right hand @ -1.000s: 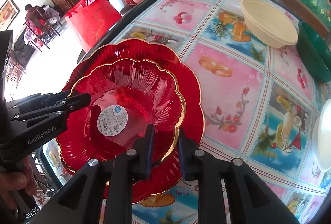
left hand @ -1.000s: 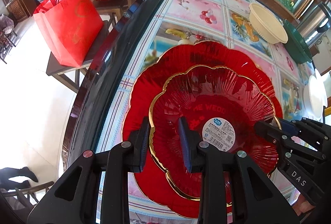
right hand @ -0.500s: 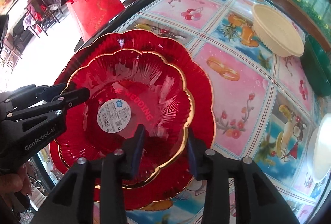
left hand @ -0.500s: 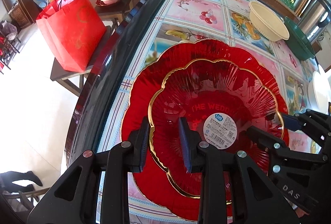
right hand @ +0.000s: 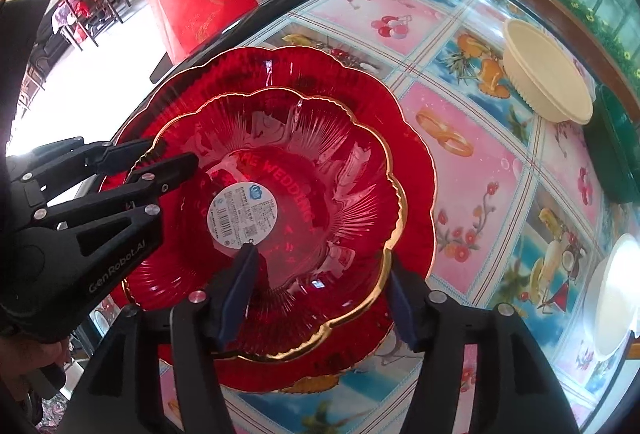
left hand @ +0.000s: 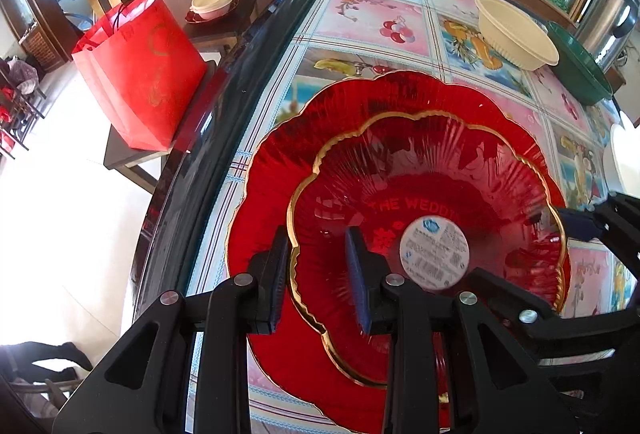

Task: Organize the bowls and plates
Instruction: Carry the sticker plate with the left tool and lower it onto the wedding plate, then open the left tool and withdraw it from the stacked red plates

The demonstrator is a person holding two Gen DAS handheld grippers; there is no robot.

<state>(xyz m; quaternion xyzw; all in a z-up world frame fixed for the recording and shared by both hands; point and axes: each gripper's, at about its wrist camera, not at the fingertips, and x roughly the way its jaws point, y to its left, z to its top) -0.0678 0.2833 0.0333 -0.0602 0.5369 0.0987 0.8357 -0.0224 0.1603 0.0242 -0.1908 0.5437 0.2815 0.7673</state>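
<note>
A small red flower-shaped glass dish [left hand: 432, 185] with a gold rim and a round white label sits inside a larger red plate [left hand: 272, 169] on the patterned table. My left gripper [left hand: 318, 274] is shut on the dish's near-left rim; the right wrist view shows the left gripper [right hand: 176, 153] pinching that rim. My right gripper [right hand: 320, 294] straddles the dish's [right hand: 304, 161] near-right rim above the plate [right hand: 416, 169], one finger inside, one outside. Its jaws are opening and the pads stand clear of the glass. The left wrist view shows the right gripper [left hand: 528, 250] at the dish's far side.
A cream bowl [left hand: 516, 33] and a green dish [left hand: 580, 73] stand at the back right, a white plate [right hand: 616, 298] at the right edge. The table's dark curved rim [left hand: 224, 105] runs on the left. Beyond it are a red bag [left hand: 140, 69] and a side table with a cream bowl [left hand: 210, 1].
The right gripper's jaws have spread wide and let go of the small dish's rim. The left gripper has kept its grip on the opposite rim.
</note>
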